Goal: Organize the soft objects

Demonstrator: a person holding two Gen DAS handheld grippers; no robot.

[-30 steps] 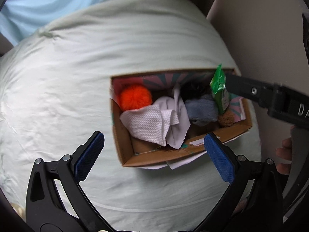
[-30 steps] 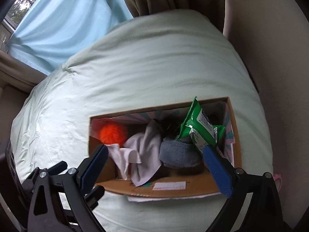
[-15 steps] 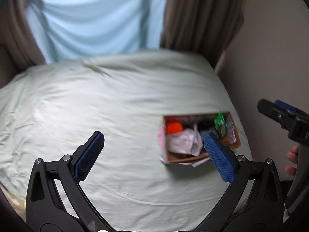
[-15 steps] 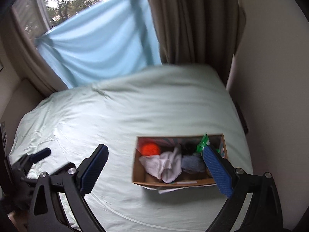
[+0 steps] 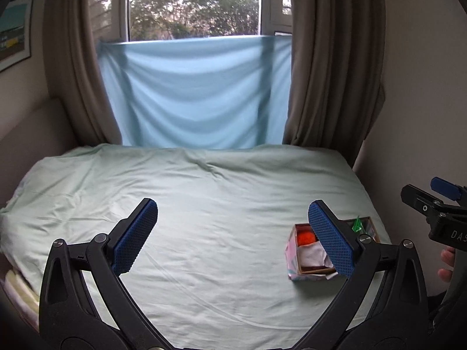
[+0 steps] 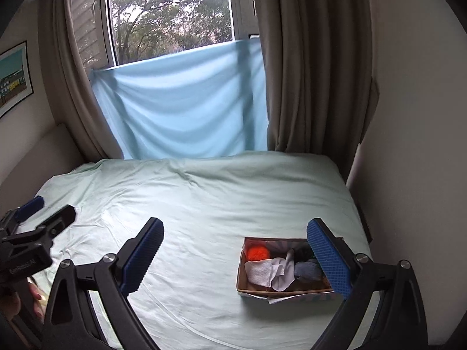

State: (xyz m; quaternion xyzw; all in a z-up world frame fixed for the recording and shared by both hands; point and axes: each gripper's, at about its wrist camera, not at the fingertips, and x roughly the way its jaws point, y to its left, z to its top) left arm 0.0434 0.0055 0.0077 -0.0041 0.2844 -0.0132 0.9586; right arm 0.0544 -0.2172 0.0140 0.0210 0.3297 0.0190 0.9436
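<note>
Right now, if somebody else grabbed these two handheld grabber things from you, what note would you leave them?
Left gripper: jaws wide open, empty, raised above the bed.
Right gripper: jaws wide open, empty, also raised clear of the bed.
Cardboard box: on the pale green bedsheet, near the bed's right edge by the wall.
In the box: orange pom-pom, white cloths, grey-blue fuzzy item, something dark behind it, green packet.
Done: every soft item in view sits in the box; none is loose on the sheet.
Left: apparently nothing to gather. Perhaps check beyond the bed's edges, which are out of view.
</note>
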